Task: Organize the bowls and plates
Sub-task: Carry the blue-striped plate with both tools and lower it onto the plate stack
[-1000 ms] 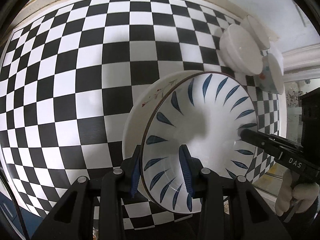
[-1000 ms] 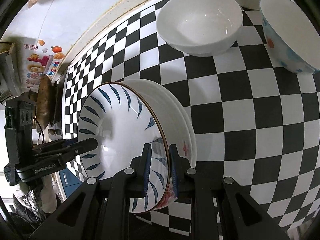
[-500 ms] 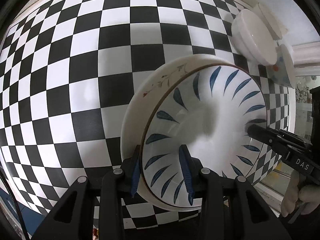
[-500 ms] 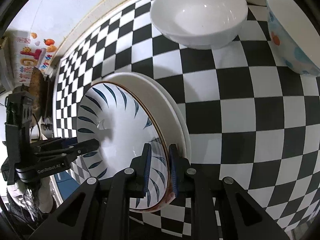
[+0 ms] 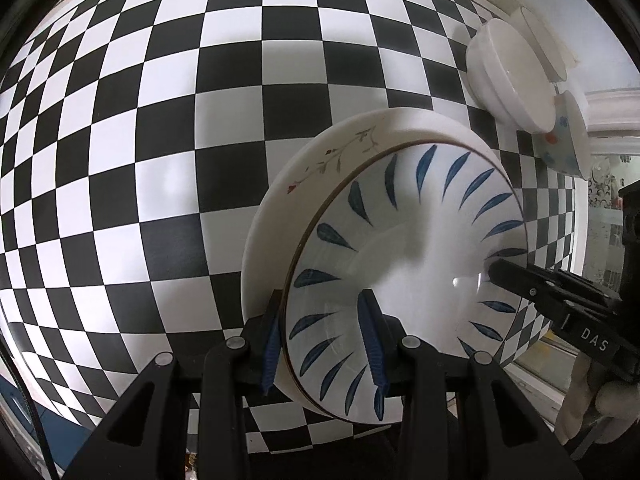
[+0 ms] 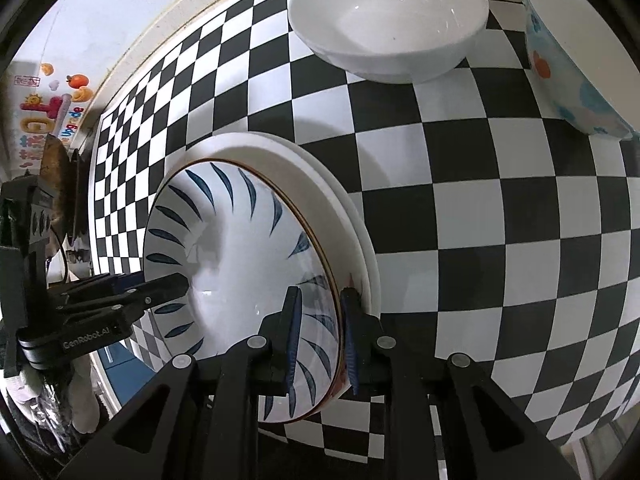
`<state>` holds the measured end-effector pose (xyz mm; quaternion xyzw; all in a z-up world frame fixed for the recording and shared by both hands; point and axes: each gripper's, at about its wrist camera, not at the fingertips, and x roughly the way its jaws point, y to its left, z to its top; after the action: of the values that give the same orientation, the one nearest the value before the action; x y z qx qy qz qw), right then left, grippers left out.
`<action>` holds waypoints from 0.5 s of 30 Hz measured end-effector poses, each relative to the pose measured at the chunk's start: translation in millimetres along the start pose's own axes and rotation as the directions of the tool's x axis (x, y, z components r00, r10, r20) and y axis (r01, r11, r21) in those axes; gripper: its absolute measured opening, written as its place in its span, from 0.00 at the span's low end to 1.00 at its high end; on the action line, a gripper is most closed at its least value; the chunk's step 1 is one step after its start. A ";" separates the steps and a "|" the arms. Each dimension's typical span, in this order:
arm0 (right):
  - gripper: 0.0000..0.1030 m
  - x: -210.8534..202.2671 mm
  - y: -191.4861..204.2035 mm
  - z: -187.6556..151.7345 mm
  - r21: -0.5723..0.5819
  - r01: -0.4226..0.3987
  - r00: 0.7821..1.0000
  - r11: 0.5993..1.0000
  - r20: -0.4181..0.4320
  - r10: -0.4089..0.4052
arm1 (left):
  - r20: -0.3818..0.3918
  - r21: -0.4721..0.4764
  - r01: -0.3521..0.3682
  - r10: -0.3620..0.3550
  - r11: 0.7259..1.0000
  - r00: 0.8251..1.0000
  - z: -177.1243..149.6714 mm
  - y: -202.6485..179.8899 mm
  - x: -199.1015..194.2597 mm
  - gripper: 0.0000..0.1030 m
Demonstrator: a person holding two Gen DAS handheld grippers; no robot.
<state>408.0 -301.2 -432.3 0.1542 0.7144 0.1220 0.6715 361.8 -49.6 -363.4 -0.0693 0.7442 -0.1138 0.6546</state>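
A deep white plate with blue leaf marks nests on top of a white plate with a flower sprig on the checkered tablecloth. My left gripper is shut on the blue-leaf plate's near rim, one finger inside and one outside. Opposite it, my right gripper straddles the other rim. Its jaws are opening, with the rim between the pads, which still touch it. Each gripper's tip also shows across the plate in the other wrist view: the left gripper and the right gripper.
A plain white bowl and a bowl with blue and orange spots stand at the cloth's far side by the wall, with another bowl behind them. A gloved hand holds the right gripper at the table's edge.
Both views have tilted further down onto the plates, which fill more of each frame. The right gripper's fingers stand a little wider apart. Both grippers still straddle the plate's rim.
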 end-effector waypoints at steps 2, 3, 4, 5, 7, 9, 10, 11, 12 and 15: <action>0.23 0.4 -0.6 0.2 0.013 -0.003 1.000 1.000 -0.002 0.003 | -0.001 0.003 0.003 -0.003 1.000 1.000 -1.0 1.8 -1.0 0.32; 0.24 0.4 -0.5 0.2 0.019 -0.005 1.000 1.000 0.000 0.005 | 0.000 0.004 0.004 -0.004 1.000 1.000 -1.5 2.7 -1.3 0.32; 0.24 0.4 -1.4 0.0 0.022 -0.006 1.000 1.000 0.000 0.006 | -0.001 0.005 0.006 -0.006 1.000 1.000 -1.8 3.7 -1.7 0.32; 0.24 0.2 -1.7 0.0 0.029 -0.008 1.000 1.000 0.001 0.008 | 0.000 0.004 0.008 -0.008 1.000 1.000 -2.2 4.8 -2.4 0.32; 0.24 -0.6 -2.0 -0.5 0.034 -0.006 1.000 0.999 0.004 0.006 | 0.002 0.003 0.008 -0.008 1.000 1.000 -3.2 6.1 -4.2 0.32; 0.24 -1.9 -2.2 -1.1 0.036 -0.003 1.000 0.999 0.008 0.003 | 0.011 0.009 0.004 -0.004 1.000 1.000 -3.9 7.3 -7.7 0.32; 0.24 -2.4 -2.0 -1.1 0.037 -0.001 1.000 0.999 0.010 0.001 | 0.018 0.016 -0.004 0.004 1.000 1.000 -4.4 7.3 -10.5 0.32; 0.24 -2.9 -2.4 -1.1 0.039 -0.001 1.000 0.999 0.012 0.001 | 0.025 0.021 -0.013 0.012 1.000 1.000 -4.9 7.2 -12.5 0.32; 0.24 -3.1 -2.2 -1.5 0.043 -0.001 1.000 0.999 0.013 0.001 | 0.033 0.025 -0.019 0.018 1.000 0.999 -5.8 7.3 -15.3 0.32; 0.24 -6.8 -1.7 -2.6 0.044 0.005 1.000 0.999 0.026 -0.006 | 0.056 0.032 -0.027 0.026 0.999 0.998 -8.4 8.3 -24.9 0.32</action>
<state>405.7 -305.3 -426.4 0.1686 0.7085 0.1023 0.6776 357.2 -34.7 -340.6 -0.0519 0.7246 -0.1152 0.6775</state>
